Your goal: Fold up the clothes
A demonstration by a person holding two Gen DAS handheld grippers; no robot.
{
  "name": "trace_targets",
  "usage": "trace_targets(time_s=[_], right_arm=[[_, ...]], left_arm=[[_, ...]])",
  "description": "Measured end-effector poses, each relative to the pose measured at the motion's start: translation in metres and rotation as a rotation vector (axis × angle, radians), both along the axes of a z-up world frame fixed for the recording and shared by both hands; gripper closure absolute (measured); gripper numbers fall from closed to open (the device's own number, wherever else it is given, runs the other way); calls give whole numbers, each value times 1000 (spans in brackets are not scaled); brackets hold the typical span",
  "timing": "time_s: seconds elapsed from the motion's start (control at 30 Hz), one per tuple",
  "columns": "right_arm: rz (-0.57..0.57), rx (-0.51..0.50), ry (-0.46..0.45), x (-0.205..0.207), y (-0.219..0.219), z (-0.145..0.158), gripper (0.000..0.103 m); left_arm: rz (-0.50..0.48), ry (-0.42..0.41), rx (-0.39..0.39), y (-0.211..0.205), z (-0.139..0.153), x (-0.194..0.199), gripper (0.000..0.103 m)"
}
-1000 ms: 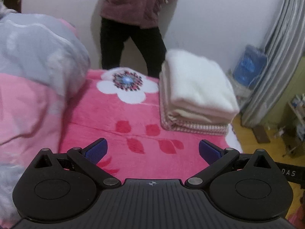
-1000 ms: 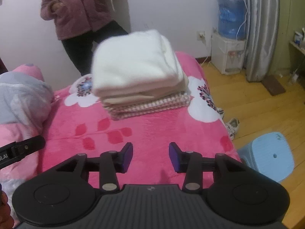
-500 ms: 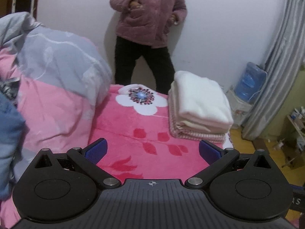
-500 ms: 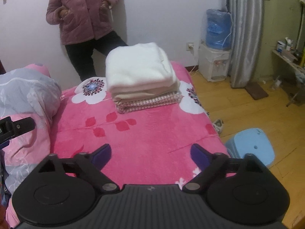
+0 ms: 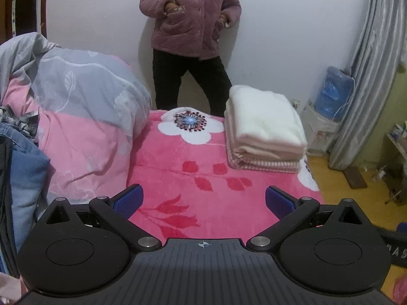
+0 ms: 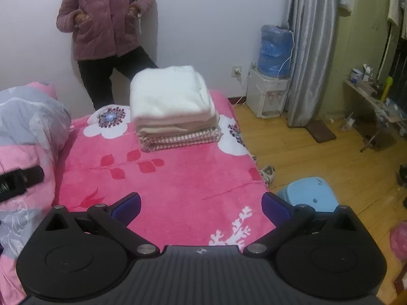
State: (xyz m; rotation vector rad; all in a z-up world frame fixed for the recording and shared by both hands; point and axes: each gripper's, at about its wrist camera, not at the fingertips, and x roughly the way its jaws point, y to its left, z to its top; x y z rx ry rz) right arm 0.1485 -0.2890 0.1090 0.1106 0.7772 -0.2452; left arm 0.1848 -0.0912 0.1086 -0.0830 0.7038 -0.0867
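I count two grippers, my left gripper and my right gripper, both spread wide with nothing between the fingers. One stack of folded clothes sits on the one pink blanket; how many layers, I can't tell exactly. One rumpled quilt. One person by the wall. One water dispenser, one blue stool.

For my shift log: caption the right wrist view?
Open right gripper above pink bedspread, facing stack of folded clothes.
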Motion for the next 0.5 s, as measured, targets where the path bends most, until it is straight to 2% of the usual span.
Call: trace_targets(time_s=[0.1, 0.27, 0.5], right_arm=[[-8, -20, 3, -3, 3, 4, 0], [-4, -71, 28, -10, 13, 2, 0], [18, -124, 47, -17, 25, -1, 0]], left_arm=[[-13, 27, 43, -7, -1, -3, 0], [-13, 3, 108, -14, 5, -12, 0], [16, -11, 94, -11, 12, -17, 0]])
